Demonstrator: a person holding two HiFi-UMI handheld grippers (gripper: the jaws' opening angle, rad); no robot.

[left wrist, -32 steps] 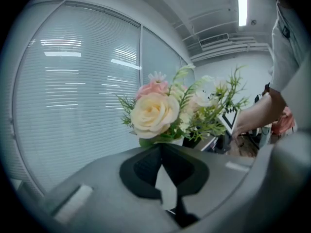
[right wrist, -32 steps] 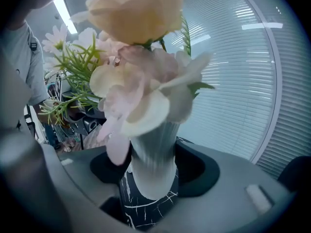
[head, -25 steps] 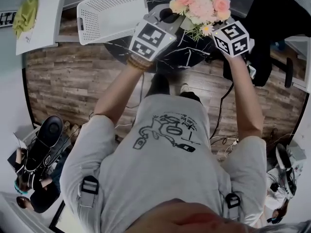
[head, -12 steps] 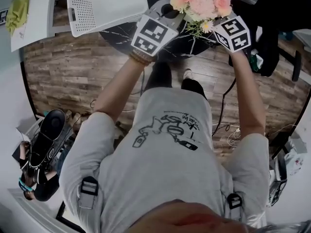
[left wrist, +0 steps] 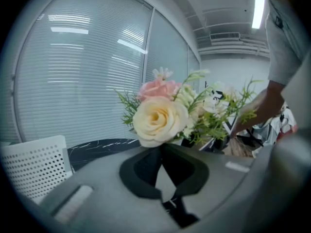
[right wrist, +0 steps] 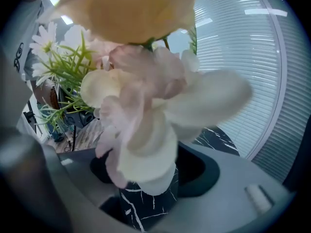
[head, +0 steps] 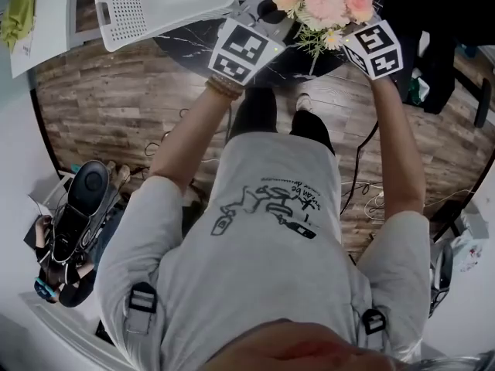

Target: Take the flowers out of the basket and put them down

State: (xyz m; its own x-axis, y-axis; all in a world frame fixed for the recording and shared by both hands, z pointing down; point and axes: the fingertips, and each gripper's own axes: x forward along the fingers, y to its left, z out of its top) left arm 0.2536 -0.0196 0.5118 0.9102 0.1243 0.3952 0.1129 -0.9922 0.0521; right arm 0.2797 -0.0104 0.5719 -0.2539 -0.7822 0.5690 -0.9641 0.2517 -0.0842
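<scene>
The bouquet (head: pixel 325 5) hangs just above the black marble table (head: pixel 193 39), out of the white perforated basket (head: pixel 162 2) lying to its left. The left gripper (left wrist: pixel 160 152) pinches narrow under the cream rose. The right gripper (right wrist: pixel 150 178) grips wide around the blooms.

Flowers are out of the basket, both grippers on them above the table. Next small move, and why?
Probably lower the flowers onto the black table, then open. The left gripper and right gripper both have the bunch in their jaws, bare marble shows below it, and the white basket sits off to the left.
</scene>
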